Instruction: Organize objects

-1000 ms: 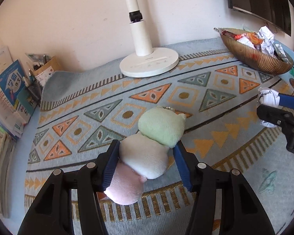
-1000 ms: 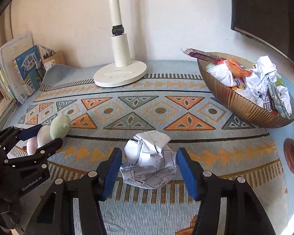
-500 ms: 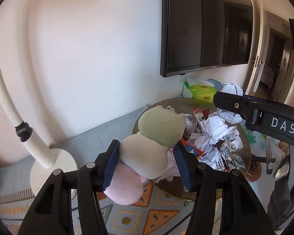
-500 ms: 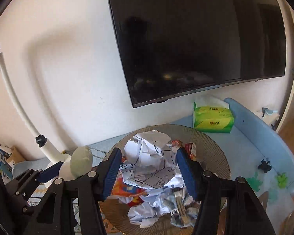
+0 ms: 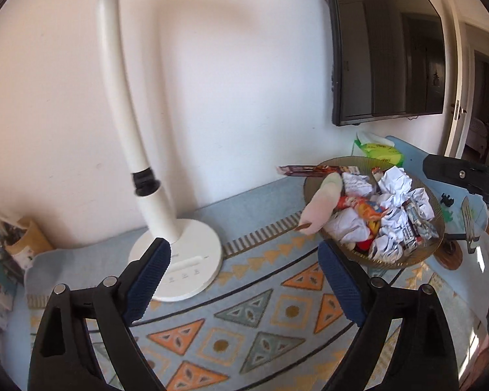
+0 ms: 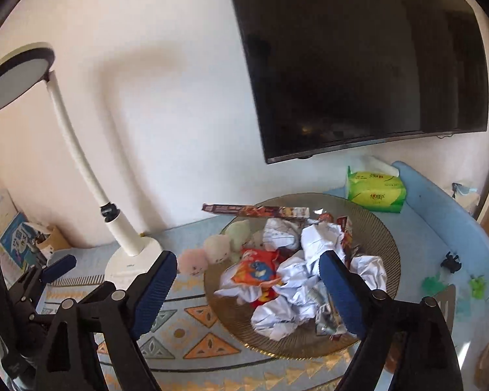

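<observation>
The left gripper (image 5: 244,280) is seen with its blue ribbed fingers (image 5: 148,280) spread wide and nothing between them; the jaws have just been opening. The right gripper (image 6: 247,290) is likewise spread wide and empty, its jaws also having just been opening. The lower ends of both grippers are cut off by the frame edges.

The plush toy (image 6: 212,251), three soft fuzzy balls in pink, cream and pale green, is draped over the left rim of the basket (image 6: 384,244), its pink end hanging outside. In the left wrist view it is blurred. The crumpled paper (image 6: 319,241) lies among other creased white wads and glossy wrappers in the shallow, ribbed, brownish basket, whose near rim is partly hidden by the right fingers. The basket sits far right on a patterned woven cloth (image 5: 254,309) covering the tabletop. A smooth white lamp (image 5: 176,254) stands to its left.
</observation>
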A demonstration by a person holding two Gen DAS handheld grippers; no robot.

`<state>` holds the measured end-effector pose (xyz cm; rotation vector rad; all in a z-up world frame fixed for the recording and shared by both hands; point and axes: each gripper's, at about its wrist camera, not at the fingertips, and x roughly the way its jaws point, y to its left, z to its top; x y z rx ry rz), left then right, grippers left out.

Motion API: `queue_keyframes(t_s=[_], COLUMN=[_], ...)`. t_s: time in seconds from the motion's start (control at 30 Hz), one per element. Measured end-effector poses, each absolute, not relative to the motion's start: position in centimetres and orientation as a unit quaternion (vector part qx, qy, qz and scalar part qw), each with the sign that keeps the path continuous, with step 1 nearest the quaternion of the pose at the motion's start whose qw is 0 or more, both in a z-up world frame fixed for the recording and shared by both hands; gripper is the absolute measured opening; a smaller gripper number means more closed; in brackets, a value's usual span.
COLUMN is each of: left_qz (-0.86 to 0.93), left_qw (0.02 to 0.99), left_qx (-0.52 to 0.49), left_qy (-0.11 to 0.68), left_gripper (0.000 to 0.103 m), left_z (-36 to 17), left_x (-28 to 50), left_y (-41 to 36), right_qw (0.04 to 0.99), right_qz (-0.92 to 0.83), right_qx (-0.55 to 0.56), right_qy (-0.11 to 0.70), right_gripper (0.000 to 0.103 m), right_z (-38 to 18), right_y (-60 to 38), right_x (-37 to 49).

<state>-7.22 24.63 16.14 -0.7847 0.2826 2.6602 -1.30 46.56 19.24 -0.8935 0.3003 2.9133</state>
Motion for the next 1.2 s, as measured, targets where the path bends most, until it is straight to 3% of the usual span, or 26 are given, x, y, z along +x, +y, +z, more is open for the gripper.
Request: queue_keyframes(t_s=[0.1,0.33,0.6,0.87,1.0,1.2], left_qz=[0.95,0.941,0.903,0.892,0.885,0.887], left_qw=[0.123,0.014,-0.105,-0.095,-0.079,-0.087], left_qx=[-0.269,-0.32,-0.412,-0.44,-0.456,-0.452], left_qy=[0.104,0.112,0.058,0.037,-0.046,-0.046], left_gripper=[0.102,0.102,0.102,0.102,0.103,0.103], left_z=[15.8,11.2,4.1,2.7,2.1,2.1], left_x=[-3.9,2.9,3.7,2.6,2.2,2.3], left_y=[19.2,8.6,2.3,1.8,0.1,0.2], right_qw=[0.005,-0.049,-0.038,-0.011,-0.003,0.001], right_qz=[0.95,0.929,0.903,0.881,0.869,0.867], right_qx=[-0.299,-0.36,-0.426,-0.474,-0.494,-0.499], right_qy=[0.091,0.071,0.032,0.017,0.019,-0.006], right_gripper=[0.094,0.096,0.096,0.096,0.097,0.103], right_z=[18.4,12.2,5.4,3.0,2.0,1.6], right_y=[42.4,34.5,30.6,30.8,31.2,30.8], right_x=[1.1,4.1,3.6,2.4,1.8,1.7])
